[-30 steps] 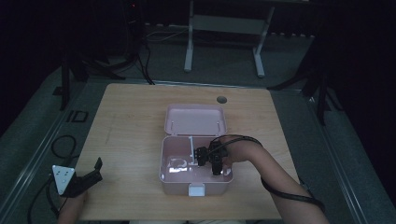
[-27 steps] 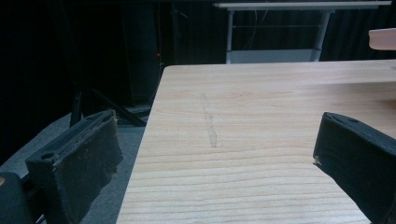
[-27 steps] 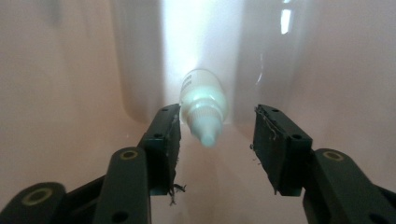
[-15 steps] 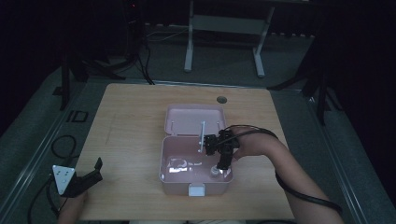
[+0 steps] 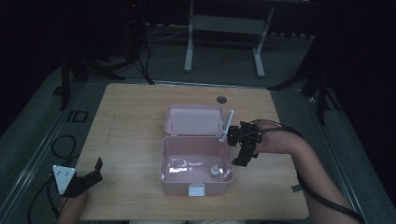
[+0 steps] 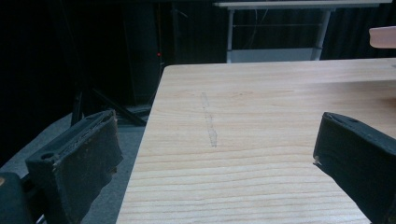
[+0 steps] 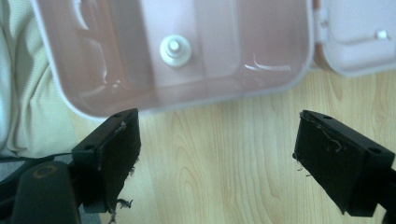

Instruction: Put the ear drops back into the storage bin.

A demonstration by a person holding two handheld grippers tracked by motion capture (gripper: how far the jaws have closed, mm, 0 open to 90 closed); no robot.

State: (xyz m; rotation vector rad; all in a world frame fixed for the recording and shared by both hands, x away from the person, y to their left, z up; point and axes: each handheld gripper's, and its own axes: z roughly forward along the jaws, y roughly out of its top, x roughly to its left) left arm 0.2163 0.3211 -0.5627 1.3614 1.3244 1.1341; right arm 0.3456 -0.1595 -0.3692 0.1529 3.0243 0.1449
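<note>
The right gripper (image 5: 243, 150) hangs above the table's right half on an outstretched forearm (image 5: 299, 154) that comes in from the near right corner, jaws pointing down. They have just been opening and now stand wide apart with nothing between them. The left gripper (image 5: 81, 179) sits at the near left edge, apparently level, jaws wide and empty.

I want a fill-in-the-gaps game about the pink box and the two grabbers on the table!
1. The pink box has its lid ____.
2. The small white knob lies ____ the box.
3. The right gripper has its jaws ____, with nothing between them.
4. The left gripper sits near the table's front ____ corner.

Missing words: open; inside; open; left
</note>
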